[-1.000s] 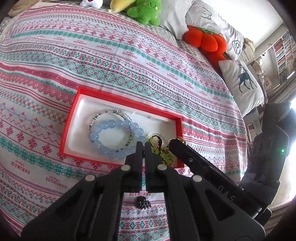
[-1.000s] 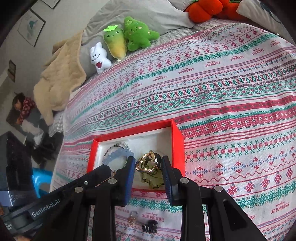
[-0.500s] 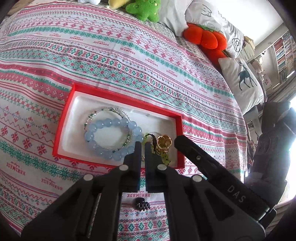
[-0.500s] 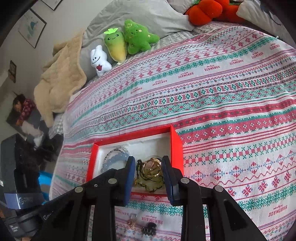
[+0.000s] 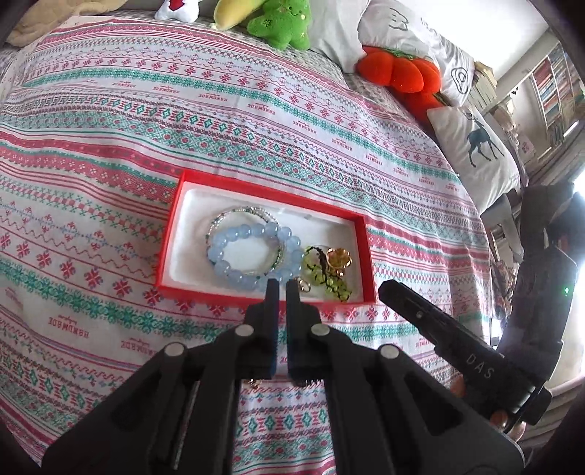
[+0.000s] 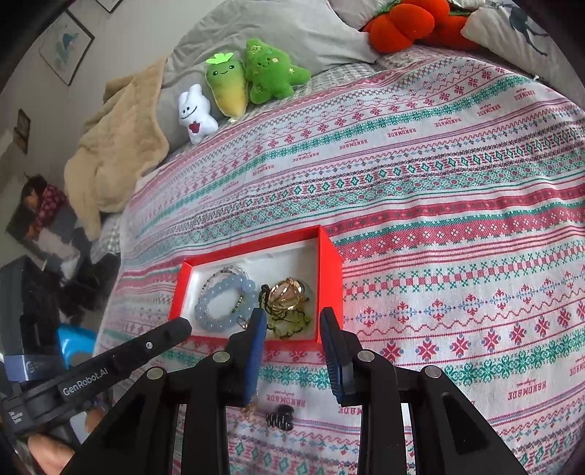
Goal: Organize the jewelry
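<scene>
Gold clip in the red box (image 6: pixel 331 255), free of both tongs.
It lies on the green bracelet (image 6: pixel 289 321), just beyond the spread right gripper (image 6: pixel 294 329); left gripper (image 5: pixel 279 290) nearly closed, empty.

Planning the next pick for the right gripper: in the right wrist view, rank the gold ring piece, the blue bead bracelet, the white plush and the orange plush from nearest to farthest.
From the right gripper:
1. Gold ring piece, in the red box, just ahead.
2. Blue bead bracelet, in the box, ahead to the left.
3. White plush, far left, by the pillow.
4. Orange plush, at the far top edge.
</scene>
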The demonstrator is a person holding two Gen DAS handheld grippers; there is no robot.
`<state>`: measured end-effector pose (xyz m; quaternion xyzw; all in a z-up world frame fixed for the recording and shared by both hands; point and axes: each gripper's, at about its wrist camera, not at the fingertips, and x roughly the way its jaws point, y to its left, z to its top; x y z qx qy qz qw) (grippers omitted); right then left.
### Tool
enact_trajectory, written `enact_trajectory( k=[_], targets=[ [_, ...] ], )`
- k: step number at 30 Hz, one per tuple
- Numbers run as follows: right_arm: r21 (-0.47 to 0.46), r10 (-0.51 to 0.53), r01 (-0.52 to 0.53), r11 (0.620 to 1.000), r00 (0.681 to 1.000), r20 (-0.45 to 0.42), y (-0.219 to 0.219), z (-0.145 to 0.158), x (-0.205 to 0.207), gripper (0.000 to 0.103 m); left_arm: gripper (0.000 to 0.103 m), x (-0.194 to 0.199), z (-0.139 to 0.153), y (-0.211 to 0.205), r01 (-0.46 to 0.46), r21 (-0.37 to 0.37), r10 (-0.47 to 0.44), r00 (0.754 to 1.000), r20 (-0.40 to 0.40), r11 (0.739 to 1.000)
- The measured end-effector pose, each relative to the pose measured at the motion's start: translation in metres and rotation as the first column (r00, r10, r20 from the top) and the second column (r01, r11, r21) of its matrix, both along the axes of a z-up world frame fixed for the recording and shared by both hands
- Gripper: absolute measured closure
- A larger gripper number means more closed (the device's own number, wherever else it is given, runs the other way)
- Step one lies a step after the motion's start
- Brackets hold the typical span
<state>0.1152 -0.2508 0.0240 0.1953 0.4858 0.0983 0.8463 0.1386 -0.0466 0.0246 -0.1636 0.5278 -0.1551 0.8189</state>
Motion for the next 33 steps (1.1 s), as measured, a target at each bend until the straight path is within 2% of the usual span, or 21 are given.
enact_trajectory(
  k=[5, 9, 13, 14, 18, 23, 27, 31, 33],
  targets=[
    [-0.060, -0.005, 0.005, 0.998, 1.000, -0.009, 0.000, 0.002, -0.007, 0.062, 0.101, -0.013, -0.001, 0.004, 0.021, 0.020, -0.021, 1.000, -0.016, 1.000],
    [-0.071, -0.026, 0.025, 0.997, 1.000, -0.015, -0.003, 0.002, -0.008, 0.055, 0.101, -0.023, -0.001, 0.004, 0.039, 0.028, -0.038, 0.999, -0.024, 0.999],
    [-0.097, -0.024, 0.019, 0.995, 0.998, -0.053, -0.001, -0.005, -0.008, 0.054, 0.088, -0.029, -0.008, 0.002, 0.050, 0.061, -0.047, 0.998, -0.049, 0.997],
    [-0.104, -0.015, 0.008, 0.995, 0.998, -0.065, 0.001, -0.007, -0.009, 0.054, 0.084, -0.029, -0.011, 0.001, 0.056, 0.072, -0.052, 0.997, -0.057, 0.996],
    [-0.134, 0.071, -0.089, 0.987, 0.988, -0.133, 0.017, -0.021, -0.010, 0.054, 0.081, -0.032, -0.020, 0.001, 0.071, 0.099, -0.062, 0.994, -0.090, 0.993],
    [-0.115, 0.190, -0.225, 0.967, 0.947, -0.260, 0.045, -0.049, -0.012, 0.054, 0.080, -0.032, -0.024, 0.010, 0.038, 0.096, -0.027, 0.993, -0.114, 0.995],
    [-0.111, 0.228, -0.266, 0.957, 0.935, -0.271, 0.057, -0.053, -0.016, 0.054, 0.080, -0.031, -0.026, 0.015, 0.011, 0.075, -0.001, 0.992, -0.130, 0.997],
    [-0.156, 0.252, -0.303, 0.940, 0.926, -0.280, 0.070, -0.058, -0.018, 0.054, 0.080, -0.031, -0.029, 0.016, 0.008, 0.075, 0.002, 0.991, -0.135, 0.997],
    [-0.180, 0.255, -0.312, 0.933, 0.924, -0.284, 0.073, -0.060, -0.017, 0.059, 0.080, -0.030, -0.031, 0.015, 0.008, 0.073, 0.003, 0.990, -0.144, 0.997]
  ],
)
